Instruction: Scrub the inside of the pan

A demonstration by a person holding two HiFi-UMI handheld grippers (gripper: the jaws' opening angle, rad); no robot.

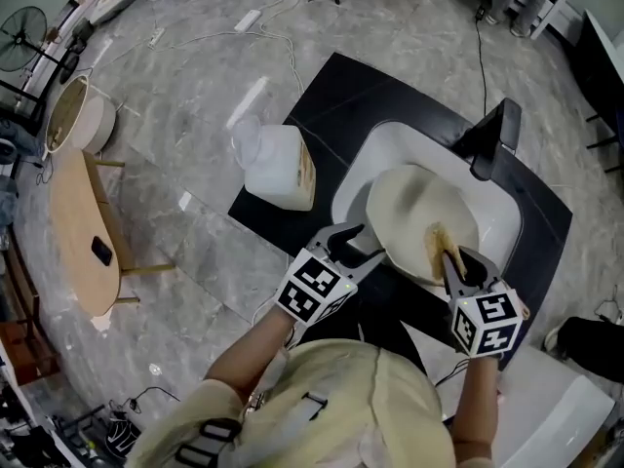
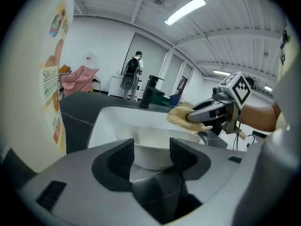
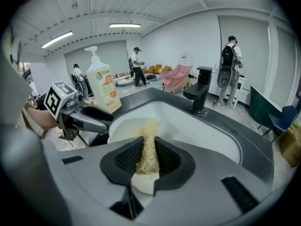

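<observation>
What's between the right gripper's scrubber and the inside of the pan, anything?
Nothing visible. The scrubber, clamped in the right gripper, is over the pan's bare inside. The left gripper stands open at the pan's near rim, off to the side.

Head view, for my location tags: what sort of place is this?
Probably a lab or studio hall, not a home kitchen: a white sink sits in a lone black counter on open floor, cables trail across it, strip lights overhead.
</observation>
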